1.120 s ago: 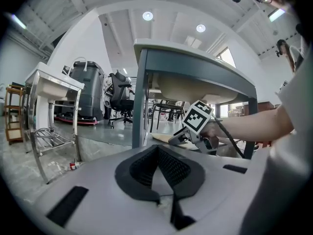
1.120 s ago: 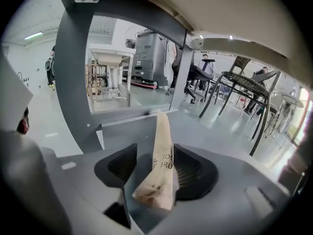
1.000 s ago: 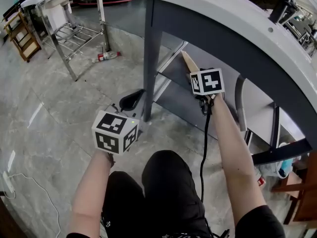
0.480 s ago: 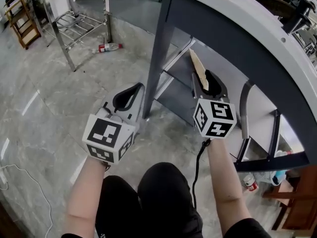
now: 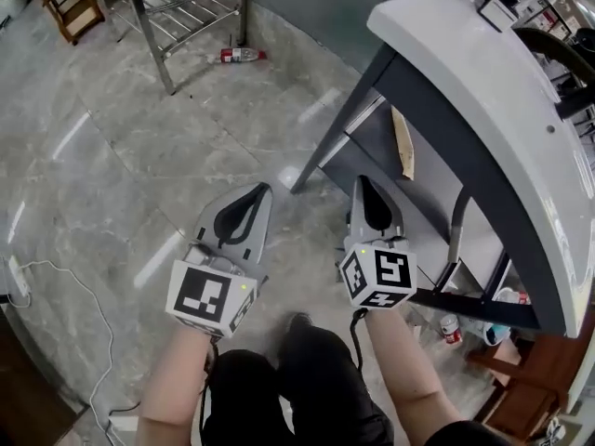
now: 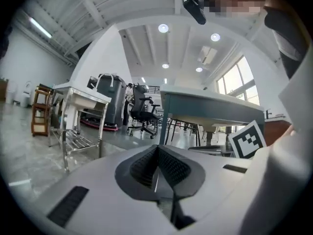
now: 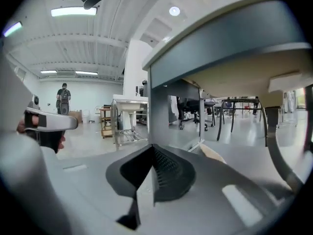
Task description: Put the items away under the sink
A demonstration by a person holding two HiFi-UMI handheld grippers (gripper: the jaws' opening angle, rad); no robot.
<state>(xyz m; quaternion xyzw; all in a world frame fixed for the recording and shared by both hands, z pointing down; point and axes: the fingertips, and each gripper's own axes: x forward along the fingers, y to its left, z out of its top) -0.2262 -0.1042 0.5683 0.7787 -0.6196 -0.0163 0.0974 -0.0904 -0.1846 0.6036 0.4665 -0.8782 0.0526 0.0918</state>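
The left hand-held gripper (image 5: 251,201) and right hand-held gripper (image 5: 368,193) both have their jaws together, holding nothing. The board (image 5: 403,143) rests on the shelf (image 5: 364,152) under the counter (image 5: 483,91), far right, and looks stowed. For the next item, open the jaws before reaching.

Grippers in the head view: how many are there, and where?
2. The left gripper is over the floor, left of the sink leg; the right gripper is beside it, by the shelf under the sink. Both are shut and empty.
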